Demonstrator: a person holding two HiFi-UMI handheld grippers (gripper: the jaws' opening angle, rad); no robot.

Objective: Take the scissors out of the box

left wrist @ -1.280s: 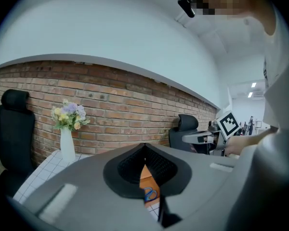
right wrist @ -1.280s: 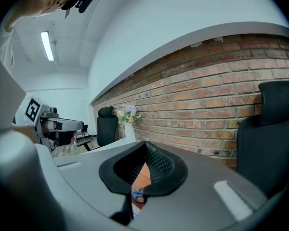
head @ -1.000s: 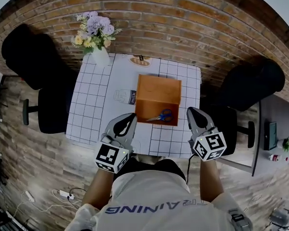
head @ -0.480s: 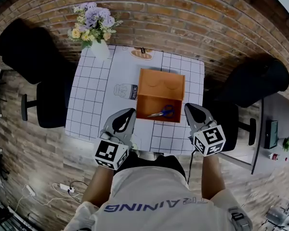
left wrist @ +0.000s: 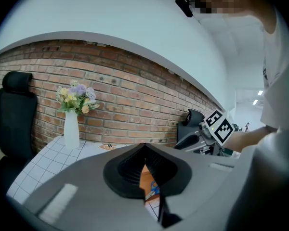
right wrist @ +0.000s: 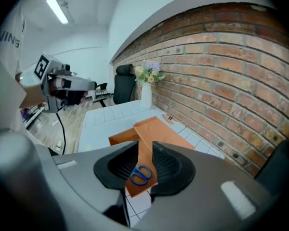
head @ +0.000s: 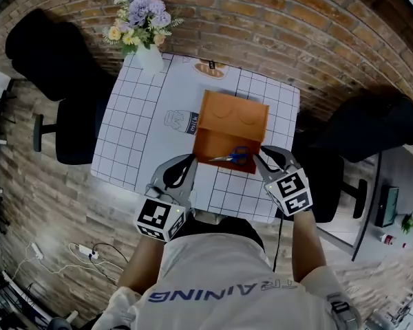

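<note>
Scissors (head: 233, 157): they lay flat inside the box, at its near end, with the blue handles toward the right. That put the handles on the side closest to the right gripper.
Box (head: 228, 133): orange cardboard, it stood on the gridded counter (head: 138, 129) by the near edge, right of the middle. Its opening seemed to face up with a flap folded away to the far side, though the head view was too small to be sure.
Right gripper (head: 270, 158): it was tilted down at the box's near right corner. Its jaws had just been opening and stood moderately apart, with nothing between the pads. Its own view framed the blue handles through the gap, so it was probably lined up to reach for them.
Left gripper (head: 184, 162): it was held low just off the box's near left corner. Its jaws were closed tip to tip on nothing, and it probably stood ready to steady the box.
Step in hand: the approach; the scissors had not yet been touched.
Risk: the light box might slide or tip if a jaw caught its wall.
</note>
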